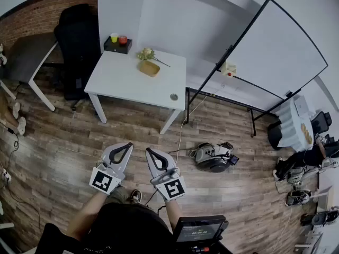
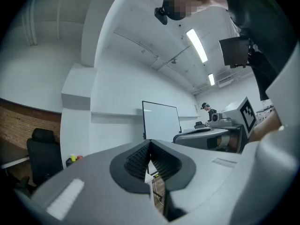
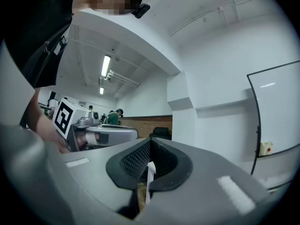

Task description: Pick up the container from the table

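Left gripper (image 1: 128, 145) and right gripper (image 1: 149, 151): jaws together, nothing between them, held level above the floor (image 1: 63, 142). Container (image 1: 149, 68) rests on the white worktop (image 1: 122, 81), well apart from both

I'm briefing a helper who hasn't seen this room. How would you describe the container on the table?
Find the white table left of the big whiteboard. Near its far edge, just in front of a small sprig of flowers, lies the container. It is the only tan, shallow dish there, unlike the yellow cup and red cup on the black tray and the small grey disc.
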`<action>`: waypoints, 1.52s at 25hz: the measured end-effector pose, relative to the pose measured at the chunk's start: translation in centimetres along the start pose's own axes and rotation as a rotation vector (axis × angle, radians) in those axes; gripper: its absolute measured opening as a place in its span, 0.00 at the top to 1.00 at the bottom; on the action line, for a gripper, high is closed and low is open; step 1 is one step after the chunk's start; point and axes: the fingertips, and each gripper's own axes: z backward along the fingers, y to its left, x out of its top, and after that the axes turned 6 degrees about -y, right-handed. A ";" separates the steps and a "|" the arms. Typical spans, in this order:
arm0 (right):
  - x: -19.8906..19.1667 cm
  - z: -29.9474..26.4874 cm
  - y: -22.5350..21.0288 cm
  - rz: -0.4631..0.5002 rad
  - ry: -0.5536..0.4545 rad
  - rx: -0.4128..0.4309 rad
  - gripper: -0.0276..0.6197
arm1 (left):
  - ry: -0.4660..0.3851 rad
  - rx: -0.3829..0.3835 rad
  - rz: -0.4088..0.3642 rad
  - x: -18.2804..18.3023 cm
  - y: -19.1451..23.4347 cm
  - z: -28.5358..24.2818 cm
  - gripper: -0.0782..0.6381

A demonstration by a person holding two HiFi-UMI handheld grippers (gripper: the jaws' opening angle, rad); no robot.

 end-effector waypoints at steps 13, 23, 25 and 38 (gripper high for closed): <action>-3.7 -9.7 -11.3 0.066 0.034 -0.086 0.87 | -0.007 -0.021 0.036 -4.2 10.2 -8.8 0.89; -5.4 -19.2 -19.9 0.110 0.114 -0.095 0.87 | -0.022 -0.048 0.074 -5.6 18.7 -17.2 0.89; -6.5 -20.8 -21.5 0.114 0.138 -0.076 0.86 | -0.011 -0.040 0.086 -6.3 19.8 -18.4 0.89; -17.8 -33.9 -35.3 0.155 0.265 0.191 0.82 | 0.145 0.121 0.097 -12.8 27.1 -29.9 0.89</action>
